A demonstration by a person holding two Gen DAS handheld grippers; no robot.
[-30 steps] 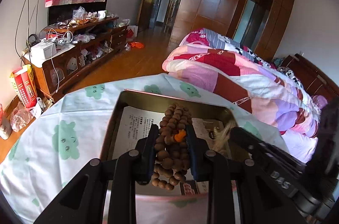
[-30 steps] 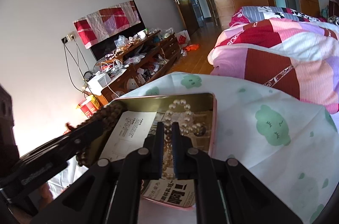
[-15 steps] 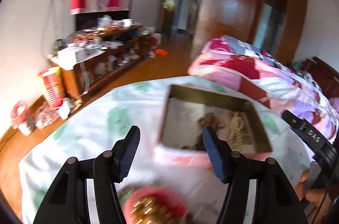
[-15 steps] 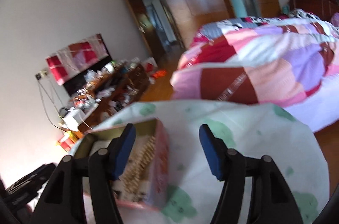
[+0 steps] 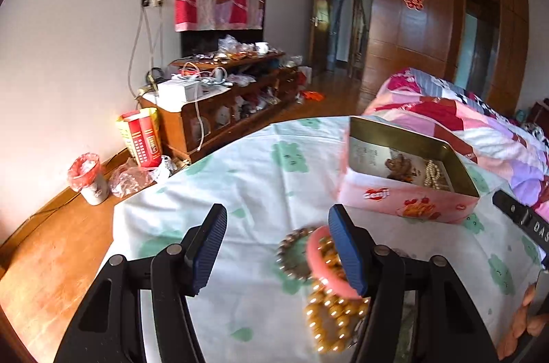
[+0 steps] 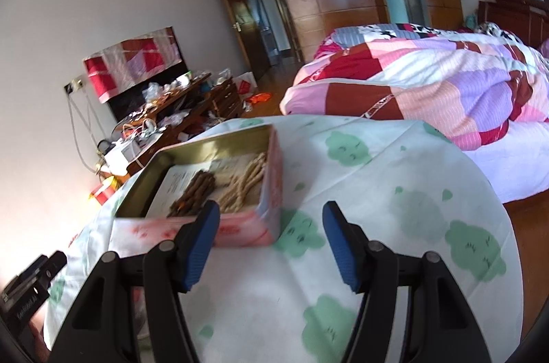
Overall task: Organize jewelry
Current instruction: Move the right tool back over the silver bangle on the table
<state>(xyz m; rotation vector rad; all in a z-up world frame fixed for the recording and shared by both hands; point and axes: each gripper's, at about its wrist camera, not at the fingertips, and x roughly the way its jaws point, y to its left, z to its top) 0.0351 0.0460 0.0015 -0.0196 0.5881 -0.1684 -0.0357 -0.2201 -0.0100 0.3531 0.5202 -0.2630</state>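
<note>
A pink tin box [image 5: 405,205] with a gold inside stands on the cloth-covered table; it holds a brown bead string [image 5: 398,164] and a pale pearl string [image 5: 434,174]. In the right wrist view the box [image 6: 247,229] shows the brown beads [image 6: 194,196] and pearls [image 6: 243,186]. My left gripper [image 5: 278,246] is open and empty above the table. A pink bangle [image 5: 326,263] and golden bead bracelets [image 5: 331,318] lie by its right finger. My right gripper [image 6: 271,239] is open and empty, just in front of the box.
The table wears a white cloth with green clouds [image 6: 377,191]. A bed with a patchwork quilt [image 6: 429,81] lies behind to the right. A cluttered wooden TV cabinet [image 5: 219,102] stands by the left wall. The right gripper's body [image 5: 525,222] shows at the left view's right edge.
Both grippers opened, dropped their bead strings into the tin and pulled back from it. The left gripper swung left and down toward the bangle and golden bracelets.
</note>
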